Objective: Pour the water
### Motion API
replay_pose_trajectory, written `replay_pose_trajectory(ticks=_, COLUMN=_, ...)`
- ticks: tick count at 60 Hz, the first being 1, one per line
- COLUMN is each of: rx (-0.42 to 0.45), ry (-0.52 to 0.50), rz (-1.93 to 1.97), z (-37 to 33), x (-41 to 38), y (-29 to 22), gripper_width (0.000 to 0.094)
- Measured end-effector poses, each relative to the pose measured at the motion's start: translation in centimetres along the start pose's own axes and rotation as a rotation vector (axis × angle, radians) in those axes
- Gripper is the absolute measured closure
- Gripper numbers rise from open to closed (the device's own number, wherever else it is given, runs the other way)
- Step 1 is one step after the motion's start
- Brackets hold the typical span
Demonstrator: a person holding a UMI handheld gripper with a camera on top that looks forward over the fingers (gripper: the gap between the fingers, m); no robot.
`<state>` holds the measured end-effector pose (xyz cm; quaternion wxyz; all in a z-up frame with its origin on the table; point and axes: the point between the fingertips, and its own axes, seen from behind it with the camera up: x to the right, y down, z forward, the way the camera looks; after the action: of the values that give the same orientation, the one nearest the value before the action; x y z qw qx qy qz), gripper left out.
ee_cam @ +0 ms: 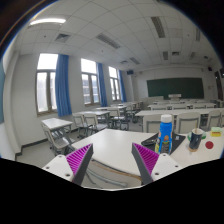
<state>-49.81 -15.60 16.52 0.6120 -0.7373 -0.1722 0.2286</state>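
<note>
My gripper [112, 152] is open and empty, its two purple pads [80, 160] spread wide above the near part of a white table [112, 140]. To the right of the fingers, on the same table, stand a clear tall cup [166, 128], a small blue-green bottle [193, 138] and a pale cup with something orange in it [210, 147]. They are beyond the right finger and apart from it. Nothing stands between the fingers.
This is a classroom with rows of desks and chairs [100, 118] beyond the table, windows with blue curtains [63, 85] on the left and a green chalkboard [175, 87] at the far right. A desk [57, 126] stands on the left.
</note>
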Motion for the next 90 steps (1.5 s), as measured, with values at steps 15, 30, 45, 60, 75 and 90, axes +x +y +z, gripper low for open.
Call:
replay_pose_trajectory(ticks=15, rx=0.029, ry=0.019, rz=-0.017, z=-1.0, x=1.4, y=-1.1, gripper_width=0.0101)
replay_pose_trajectory(ticks=30, rx=0.081, ry=0.187, rz=-0.010, z=-0.6, x=11.3, y=-2.7, gripper_width=0.0101)
replay_pose_trajectory(ticks=45, rx=-0.015, ry=0.287, rz=-0.015, z=8.1, x=20.2, y=1.2, gripper_width=0.0105)
replay_pose_trajectory(ticks=60, rx=-0.016, ry=0.294, rz=-0.060, z=12.7, x=22.7, y=3.1, gripper_width=0.0401)
replay_pose_trajectory(ticks=75, rx=0.043, ry=0.306, rz=-0.036, z=13.0, x=23.1, y=2.5, gripper_width=0.0606)
replay_pose_trajectory(ticks=90, rx=0.181, ry=0.161, rz=0.554, z=12.9, x=26.4, y=-2.5, gripper_width=0.0608)
